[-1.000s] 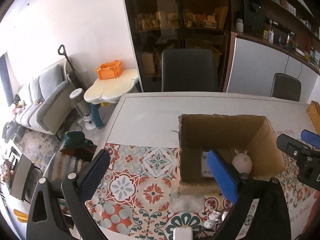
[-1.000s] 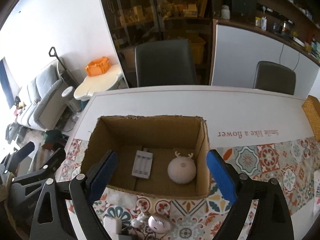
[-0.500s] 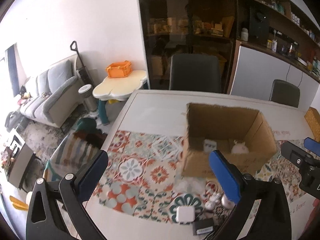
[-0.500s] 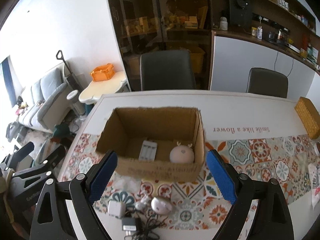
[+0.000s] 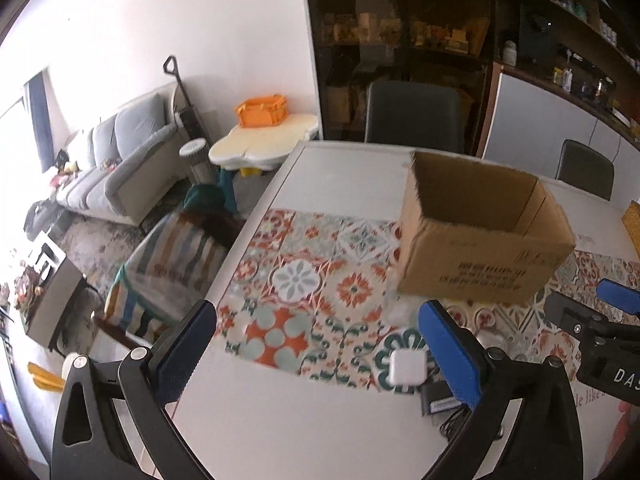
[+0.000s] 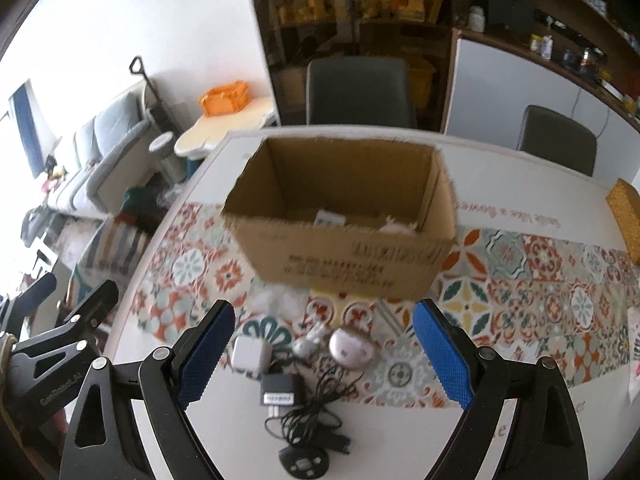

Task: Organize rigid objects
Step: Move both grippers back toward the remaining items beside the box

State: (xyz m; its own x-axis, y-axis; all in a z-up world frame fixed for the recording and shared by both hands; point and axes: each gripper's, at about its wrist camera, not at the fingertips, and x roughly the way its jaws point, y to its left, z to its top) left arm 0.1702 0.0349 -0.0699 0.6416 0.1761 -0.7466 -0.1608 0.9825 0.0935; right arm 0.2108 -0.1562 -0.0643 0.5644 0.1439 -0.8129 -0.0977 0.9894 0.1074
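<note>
Both grippers, left [image 5: 316,344] and right [image 6: 320,340], wide apart, holding nothing; box [image 6: 340,248] beyond, chargers [image 6: 250,354] near.

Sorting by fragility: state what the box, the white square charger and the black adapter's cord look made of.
Box: brown corrugated cardboard, matte, with rough torn rims and printed text.
White square charger: probably hard plastic, smooth with rounded corners.
Black adapter cord: thin, tangled, likely rubber-coated wire.
</note>
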